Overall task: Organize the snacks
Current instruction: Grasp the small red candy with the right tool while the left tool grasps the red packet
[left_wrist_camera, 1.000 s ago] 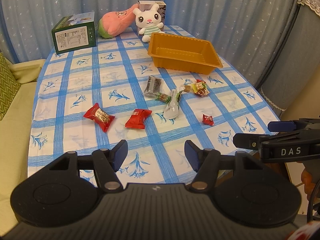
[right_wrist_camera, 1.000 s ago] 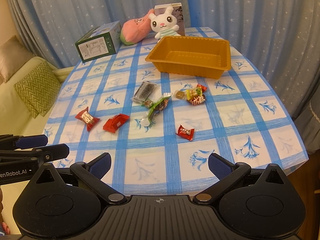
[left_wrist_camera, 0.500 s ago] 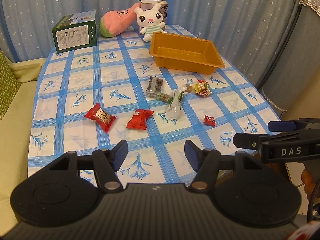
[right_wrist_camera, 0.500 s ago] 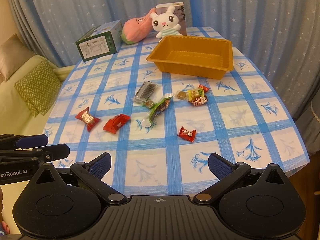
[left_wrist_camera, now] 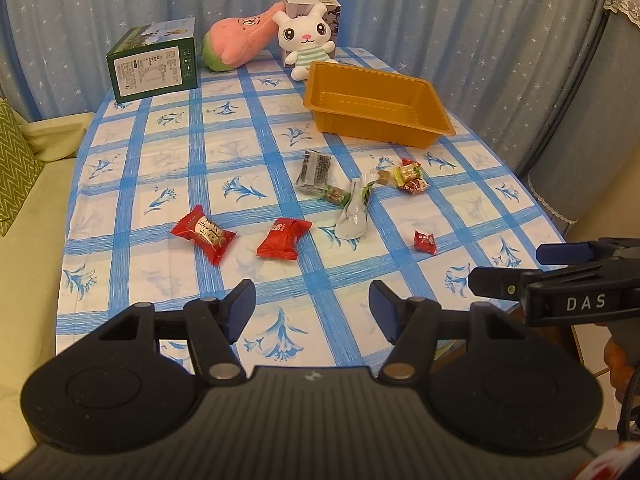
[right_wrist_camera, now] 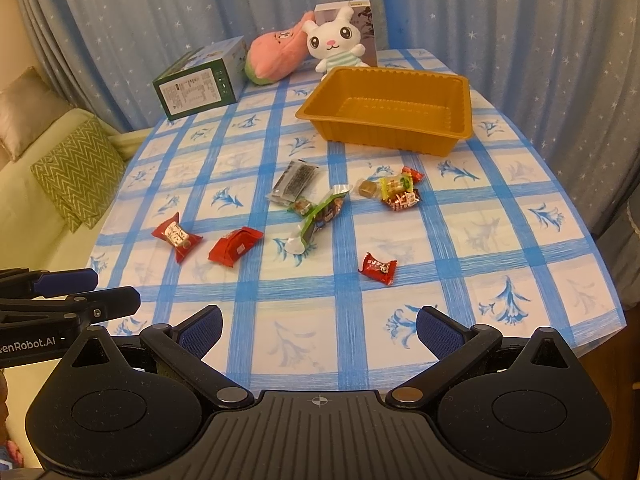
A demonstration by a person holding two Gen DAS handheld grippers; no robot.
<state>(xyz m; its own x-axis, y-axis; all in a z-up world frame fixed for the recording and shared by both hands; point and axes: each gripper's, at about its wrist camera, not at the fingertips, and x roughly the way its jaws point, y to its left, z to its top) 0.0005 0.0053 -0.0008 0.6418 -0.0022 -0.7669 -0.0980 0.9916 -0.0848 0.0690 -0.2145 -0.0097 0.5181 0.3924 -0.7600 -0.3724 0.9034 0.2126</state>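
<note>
The snacks lie loose in the middle of the frame, on the blue-and-white checked tablecloth point(right_wrist_camera: 352, 312). In the right wrist view: a red wrapper w/ a white label point(right_wrist_camera: 176, 236) at mid-left, a plain red packet point(right_wrist_camera: 235, 246) just beside it, and a small red candy point(right_wrist_camera: 378, 267) alone, a bit right of center. Higher up sits a dark grey packet point(right_wrist_camera: 295, 181), a long green-and-white wrapper point(right_wrist_camera: 316, 220) touching a tiny green candy point(right_wrist_camera: 303, 206), then a little heap of candies point(right_wrist_camera: 398, 192) — red, yellow, brown bits, too small to sort.

The orange tray point(right_wrist_camera: 400, 136) is above them, upper center-right, nothing in it. No snack touches it.

Behind the tray, top of the frame: a white bunny toy point(right_wrist_camera: 334, 40) in front of a small box point(right_wrist_camera: 366, 30), a pink plush point(right_wrist_camera: 276, 56) next to it, and a green box point(right_wrist_camera: 200, 84) at upper left. Starry blue curtains point(right_wrist_camera: 520, 20) hang at the back. A green zigzag cushion point(right_wrist_camera: 76, 168) is at far left.

The right gripper point(right_wrist_camera: 319, 330) is at the bottom, over the near table edge, fingers spread wide, holding nothing. The left gripper point(left_wrist_camera: 312, 308) is also at the bottom of its own view — fingers apart, nothing between them. Each one shows at the side edge of the other's view.
</note>
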